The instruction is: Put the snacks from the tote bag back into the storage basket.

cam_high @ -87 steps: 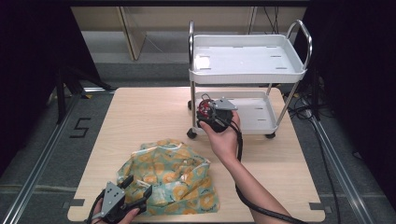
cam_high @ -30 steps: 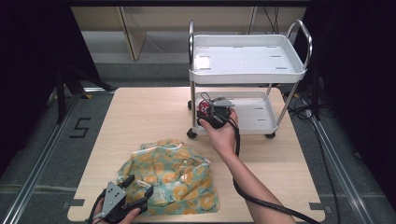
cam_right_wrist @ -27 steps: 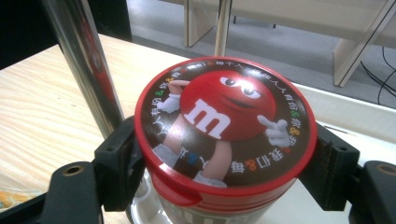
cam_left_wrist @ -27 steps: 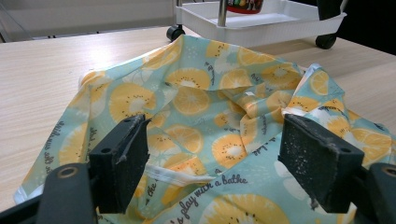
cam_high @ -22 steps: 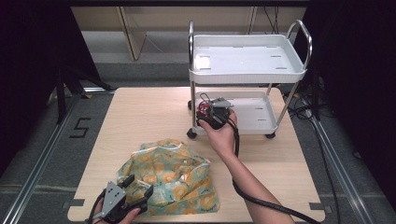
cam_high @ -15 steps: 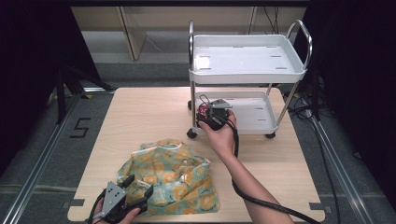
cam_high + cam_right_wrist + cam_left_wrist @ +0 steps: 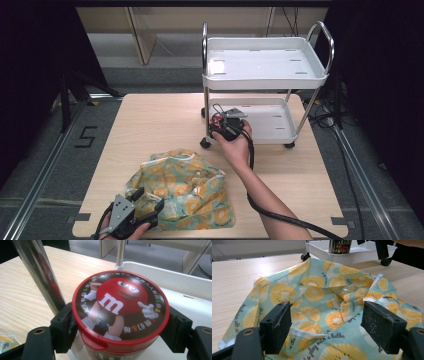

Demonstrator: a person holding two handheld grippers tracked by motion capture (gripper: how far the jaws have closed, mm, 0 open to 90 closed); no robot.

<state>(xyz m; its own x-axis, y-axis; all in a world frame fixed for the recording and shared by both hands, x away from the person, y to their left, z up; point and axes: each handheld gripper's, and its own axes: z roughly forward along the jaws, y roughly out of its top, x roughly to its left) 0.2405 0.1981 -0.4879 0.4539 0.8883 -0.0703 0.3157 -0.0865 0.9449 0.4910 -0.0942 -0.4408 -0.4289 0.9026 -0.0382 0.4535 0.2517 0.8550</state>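
Observation:
A round can (image 7: 120, 302) with a red cartoon-candy lid sits between the jaws of my right gripper (image 7: 120, 322), which is shut on its sides. In the high view that gripper (image 7: 225, 125) holds the can (image 7: 216, 120) at the left edge of the lower shelf (image 7: 272, 120) of a white cart (image 7: 265, 75). The can (image 7: 340, 245) looks to rest on that shelf. A crumpled teal cloth (image 7: 185, 187) printed with orange slices lies at the table's front. My left gripper (image 7: 148, 198) hovers open over the cloth (image 7: 324, 297), jaws wide apart.
The cart's chrome post (image 7: 37, 270) stands just left of the can. The white tray rim (image 7: 150, 270) runs behind it. The cart's top shelf (image 7: 265, 60) overhangs the right hand. Bare wooden table (image 7: 150, 125) stretches to the left of the cart.
The right hand with the can has edged slightly toward the cart's lower shelf. The left gripper and the cloth have stayed where they were.

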